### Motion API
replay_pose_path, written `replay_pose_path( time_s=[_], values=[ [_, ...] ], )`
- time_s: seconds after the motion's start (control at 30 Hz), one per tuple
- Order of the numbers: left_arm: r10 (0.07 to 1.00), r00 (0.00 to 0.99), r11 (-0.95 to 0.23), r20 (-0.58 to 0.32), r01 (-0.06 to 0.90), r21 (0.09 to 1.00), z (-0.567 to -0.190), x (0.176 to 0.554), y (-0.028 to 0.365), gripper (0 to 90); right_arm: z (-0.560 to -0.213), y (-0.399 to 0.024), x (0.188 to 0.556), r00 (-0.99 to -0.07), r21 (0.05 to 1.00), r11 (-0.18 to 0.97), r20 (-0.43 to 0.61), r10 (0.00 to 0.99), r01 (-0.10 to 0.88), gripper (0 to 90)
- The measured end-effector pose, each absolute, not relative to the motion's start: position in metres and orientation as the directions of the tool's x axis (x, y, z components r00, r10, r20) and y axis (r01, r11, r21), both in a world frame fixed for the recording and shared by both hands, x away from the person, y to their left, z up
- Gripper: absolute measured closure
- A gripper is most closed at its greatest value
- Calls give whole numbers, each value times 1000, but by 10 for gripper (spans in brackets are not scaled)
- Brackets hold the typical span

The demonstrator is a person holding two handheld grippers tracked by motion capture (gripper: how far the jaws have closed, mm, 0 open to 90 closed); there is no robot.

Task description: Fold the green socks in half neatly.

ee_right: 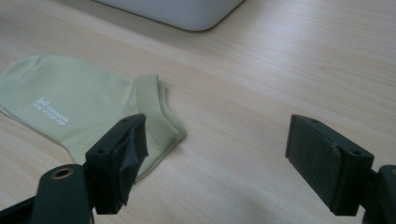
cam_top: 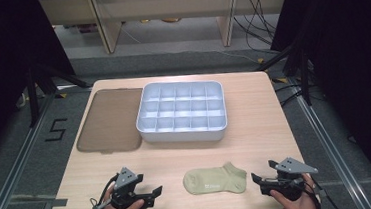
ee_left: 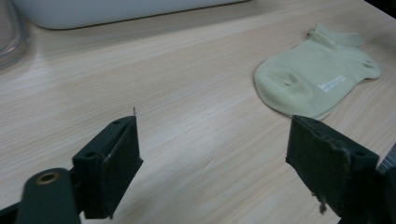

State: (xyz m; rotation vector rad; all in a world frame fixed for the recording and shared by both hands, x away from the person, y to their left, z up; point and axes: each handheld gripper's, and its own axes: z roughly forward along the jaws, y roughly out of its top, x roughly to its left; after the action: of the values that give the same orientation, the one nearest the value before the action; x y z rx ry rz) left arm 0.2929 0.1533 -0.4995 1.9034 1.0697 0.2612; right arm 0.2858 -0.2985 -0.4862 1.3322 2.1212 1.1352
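while both tools rest at the near bench edge, the sock [cam_top: 214, 180] lies flat between them, in front of the tray [cam_top: 148, 129]. left tool [cam_top: 154, 191] and right tool [cam_top: 256, 178]: jaws spread, empty. step, as judged: approach. next move: close on the sock's cuff.

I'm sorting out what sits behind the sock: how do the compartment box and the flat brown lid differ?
The compartment box is pale grey-white, while the brown lid is translucent brown. The box stands tall with walls and a grid of cells, all empty; the lid lies flat and low. The box sits at the table's middle, the lid to its left, edges close together. Both are rounded rectangles of similar footprint, lying beyond the sock.
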Motion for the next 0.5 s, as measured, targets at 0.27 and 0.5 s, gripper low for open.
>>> replay_pose_path(
  time_s=[0.27, 0.5],
  values=[
    [719, 661, -275, -213, 553, 786, -501, 302, 114, 272, -486, -301, 289, -507, 815, 277, 24, 862, 509, 223],
    [705, 681, -309, -198, 546, 779, -504, 311, 86, 356, -486, -300, 288, -515, 812, 260, 57, 855, 523, 226]
  ],
)
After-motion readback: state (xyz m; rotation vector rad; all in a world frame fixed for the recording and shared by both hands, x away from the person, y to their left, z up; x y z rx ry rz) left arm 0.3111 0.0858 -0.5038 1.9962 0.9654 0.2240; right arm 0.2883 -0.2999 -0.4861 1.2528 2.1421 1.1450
